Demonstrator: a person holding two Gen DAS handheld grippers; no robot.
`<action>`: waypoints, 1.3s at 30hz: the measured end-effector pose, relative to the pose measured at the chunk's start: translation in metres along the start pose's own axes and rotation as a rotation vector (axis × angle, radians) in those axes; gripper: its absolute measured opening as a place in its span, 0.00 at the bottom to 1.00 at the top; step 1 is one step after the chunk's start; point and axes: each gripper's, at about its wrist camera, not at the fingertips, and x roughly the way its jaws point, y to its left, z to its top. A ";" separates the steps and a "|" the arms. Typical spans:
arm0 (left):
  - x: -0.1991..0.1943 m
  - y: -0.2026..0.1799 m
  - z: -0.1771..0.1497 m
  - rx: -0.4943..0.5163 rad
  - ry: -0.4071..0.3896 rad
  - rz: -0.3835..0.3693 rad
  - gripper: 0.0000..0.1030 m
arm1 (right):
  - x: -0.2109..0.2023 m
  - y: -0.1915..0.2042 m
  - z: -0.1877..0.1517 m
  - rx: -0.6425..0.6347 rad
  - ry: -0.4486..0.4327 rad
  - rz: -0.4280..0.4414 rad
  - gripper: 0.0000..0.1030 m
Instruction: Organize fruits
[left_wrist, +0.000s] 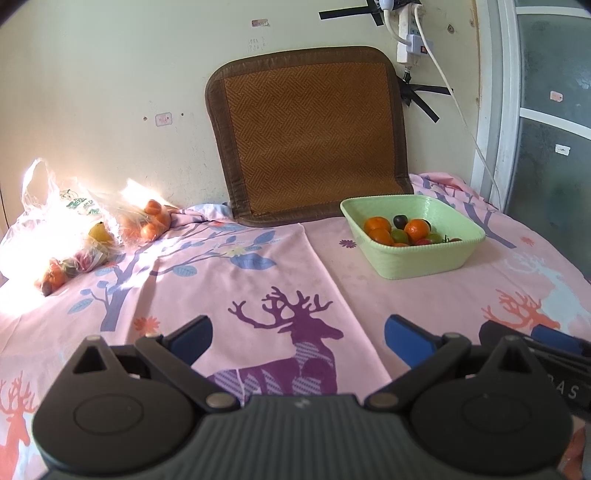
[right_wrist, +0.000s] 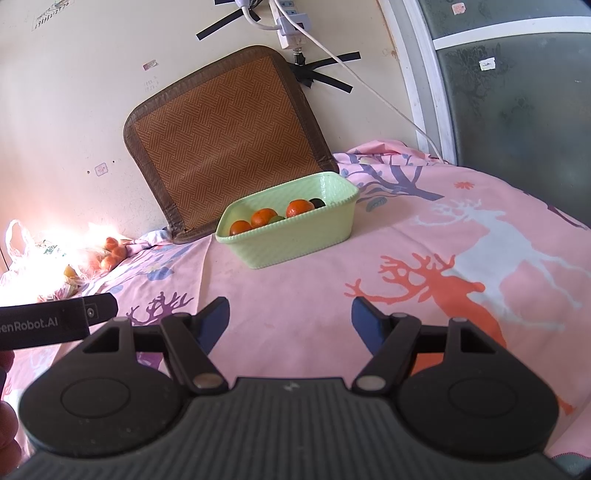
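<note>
We see a pink sheet (left_wrist: 332, 266) w/ deer and tree prints covering the whole surface. A brown woven mat (left_wrist: 310, 136) leans on the wall at the back. Just in front of it, to the right, sits a green basket (left_wrist: 413, 258) w/ oranges (left_wrist: 376, 225), a dark round fruit and a few small green and red ones inside. Far left, in strong sun glare, lie plastic bags (left_wrist: 40, 221) w/ more oranges (left_wrist: 153, 219) and a yellow fruit; details there are washed out. Our left gripper (left_wrist: 297, 338) hovers over the purple deer, fingers spread, nothing btwn them. Our right gripper (right_wrist: 290, 319) hovers in front of the basket, well apart from it, fingers also spread and empty.
</note>
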 end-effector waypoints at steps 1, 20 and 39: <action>0.001 0.000 0.000 0.001 0.003 -0.002 1.00 | 0.000 0.000 0.000 0.000 0.000 0.000 0.73; 0.015 0.000 -0.006 -0.004 0.087 -0.010 1.00 | 0.001 0.002 0.001 -0.004 0.017 0.002 0.73; 0.013 0.002 -0.008 -0.014 0.072 -0.085 1.00 | 0.003 0.002 -0.001 0.001 0.022 0.000 0.73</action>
